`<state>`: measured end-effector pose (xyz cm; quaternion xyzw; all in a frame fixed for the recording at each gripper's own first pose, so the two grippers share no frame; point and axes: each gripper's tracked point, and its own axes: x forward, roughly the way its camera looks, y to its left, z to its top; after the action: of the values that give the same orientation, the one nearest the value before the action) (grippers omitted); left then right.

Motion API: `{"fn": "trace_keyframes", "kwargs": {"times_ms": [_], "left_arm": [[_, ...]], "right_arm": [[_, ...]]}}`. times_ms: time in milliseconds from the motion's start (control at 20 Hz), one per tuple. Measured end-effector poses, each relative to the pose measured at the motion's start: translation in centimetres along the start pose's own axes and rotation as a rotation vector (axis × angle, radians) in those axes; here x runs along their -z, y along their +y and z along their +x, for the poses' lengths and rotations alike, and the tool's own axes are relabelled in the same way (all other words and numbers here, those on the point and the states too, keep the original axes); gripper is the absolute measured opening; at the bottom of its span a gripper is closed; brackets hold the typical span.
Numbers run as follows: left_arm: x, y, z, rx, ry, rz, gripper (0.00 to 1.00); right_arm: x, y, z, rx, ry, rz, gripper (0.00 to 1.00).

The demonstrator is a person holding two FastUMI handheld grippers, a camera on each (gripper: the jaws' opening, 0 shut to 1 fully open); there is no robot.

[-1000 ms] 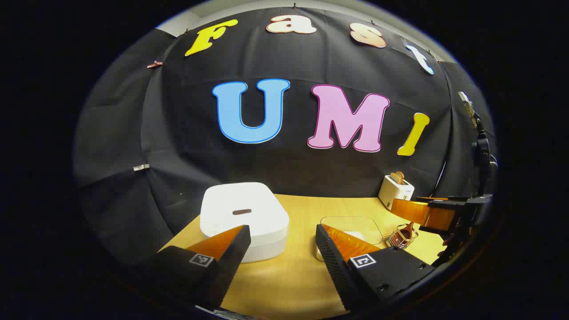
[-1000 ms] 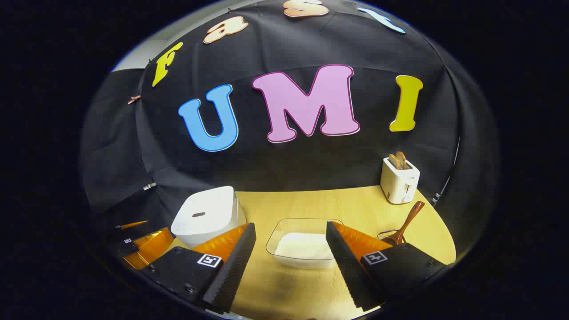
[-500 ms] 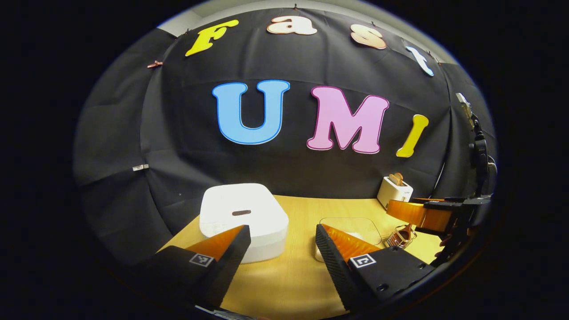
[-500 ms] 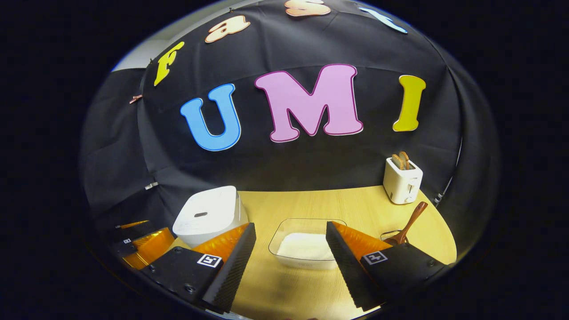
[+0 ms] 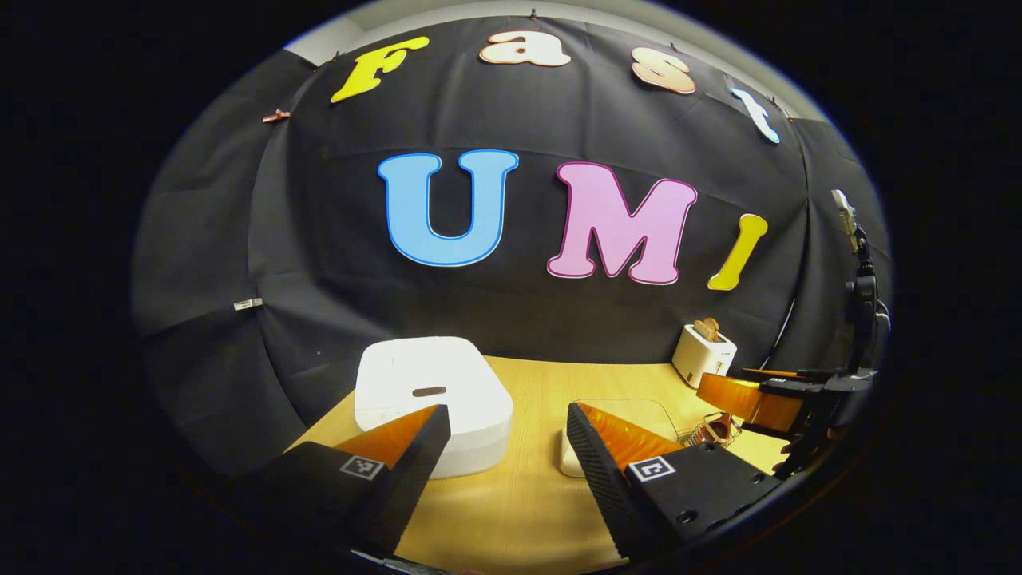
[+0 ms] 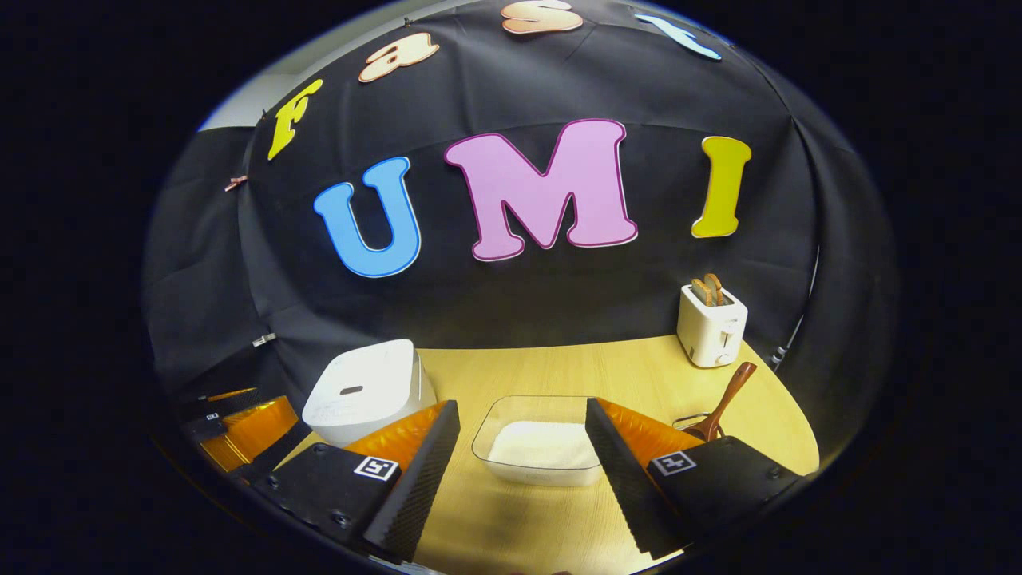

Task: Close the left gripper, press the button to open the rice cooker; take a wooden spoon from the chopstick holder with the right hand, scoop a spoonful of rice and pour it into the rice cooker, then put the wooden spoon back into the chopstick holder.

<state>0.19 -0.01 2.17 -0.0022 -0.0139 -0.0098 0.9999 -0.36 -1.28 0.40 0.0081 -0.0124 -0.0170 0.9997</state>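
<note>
On the table: closed rice cooker far left, rice dish centre, wooden spoon leaning in what looks like a wire holder, right. Left hand-held gripper and right hand-held gripper both spread wide, holding nothing.

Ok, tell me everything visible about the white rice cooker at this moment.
The white, rounded-square plastic rice cooker sits upright on the light wooden table, at its back left corner by the black cloth wall. Its lid is down and flat, with a small dark oblong slot near the middle of the top. The surface looks matte and smooth. Nothing touches it; the left claw, open, is short of it.
</note>
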Motion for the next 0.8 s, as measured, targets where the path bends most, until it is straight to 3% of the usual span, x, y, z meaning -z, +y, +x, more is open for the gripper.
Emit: {"fn": "trace_keyframes", "kwargs": {"times_ms": [450,550,750,800], "left_arm": [[-1.2,1.6,2.6,-0.021,-0.024,0.043,0.91],[-1.5,1.9,3.8,-0.014,-0.028,0.061,0.85],[-1.6,2.9,7.3,-0.012,-0.004,0.067,0.58],[-1.5,3.7,8.3,-0.019,0.011,0.054,0.47]], "right_arm": [[-3.2,-2.7,-0.7,0.072,-0.113,-0.003,0.98],[-3.2,-3.5,-0.9,0.092,-0.119,-0.004,0.99],[-3.4,-5.4,-1.3,0.144,-0.125,-0.003,0.98],[-3.3,-6.0,-1.5,0.161,-0.126,-0.002,0.98]]}}
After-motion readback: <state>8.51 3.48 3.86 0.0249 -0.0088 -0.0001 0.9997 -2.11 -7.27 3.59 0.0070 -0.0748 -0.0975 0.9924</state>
